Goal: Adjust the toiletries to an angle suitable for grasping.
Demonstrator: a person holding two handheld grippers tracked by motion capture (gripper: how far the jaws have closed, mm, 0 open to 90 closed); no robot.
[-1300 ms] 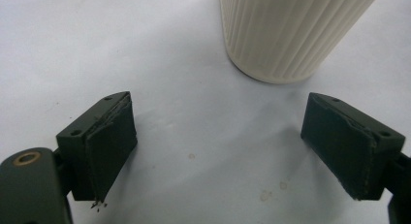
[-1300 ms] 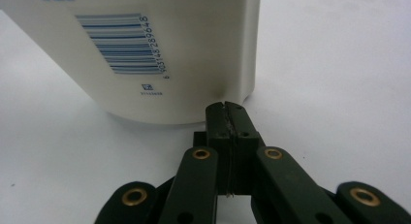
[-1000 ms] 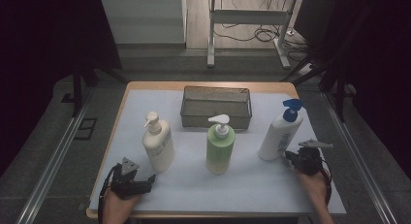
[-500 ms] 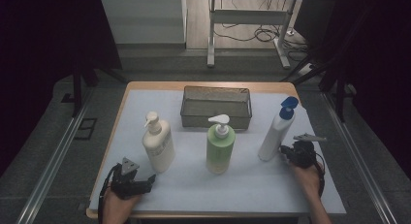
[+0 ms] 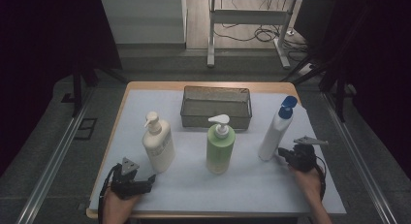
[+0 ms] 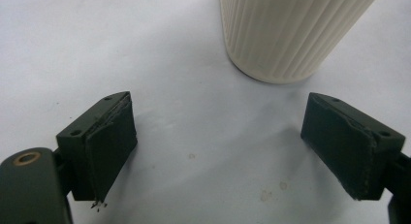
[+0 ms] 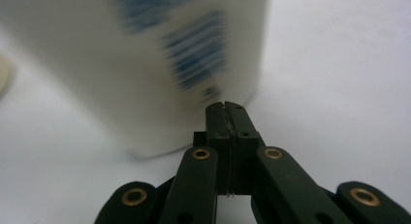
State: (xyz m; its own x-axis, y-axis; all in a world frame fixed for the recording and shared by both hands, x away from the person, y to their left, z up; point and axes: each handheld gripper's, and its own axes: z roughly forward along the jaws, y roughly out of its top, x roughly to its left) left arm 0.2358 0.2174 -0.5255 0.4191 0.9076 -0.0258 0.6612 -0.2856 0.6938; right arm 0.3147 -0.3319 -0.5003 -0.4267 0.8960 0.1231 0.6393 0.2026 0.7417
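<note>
Three bottles stand on the white mat (image 5: 252, 185): a cream pump bottle (image 5: 158, 144), a green pump bottle (image 5: 220, 147) and a white bottle with a blue cap (image 5: 275, 132). My left gripper (image 5: 149, 181) lies at the front left, just below the cream bottle. In the left gripper view its jaws are open (image 6: 218, 141), with the ribbed cream bottle's base (image 6: 291, 35) ahead and nothing between them. My right gripper (image 5: 283, 156) is shut; its tips (image 7: 227, 107) sit at the foot of the white bottle (image 7: 145, 64), whose blue print is blurred.
A dark wire basket (image 5: 216, 107) stands at the back middle of the table, behind the green bottle. The table's wooden edge (image 5: 203, 84) runs just beyond it. Metal rails flank the table on both sides. Bare mat lies in front of the bottles.
My right gripper has crept left up to the base of the white bottle, which looks narrower and shifted a little to the left. The left gripper has kept still.
</note>
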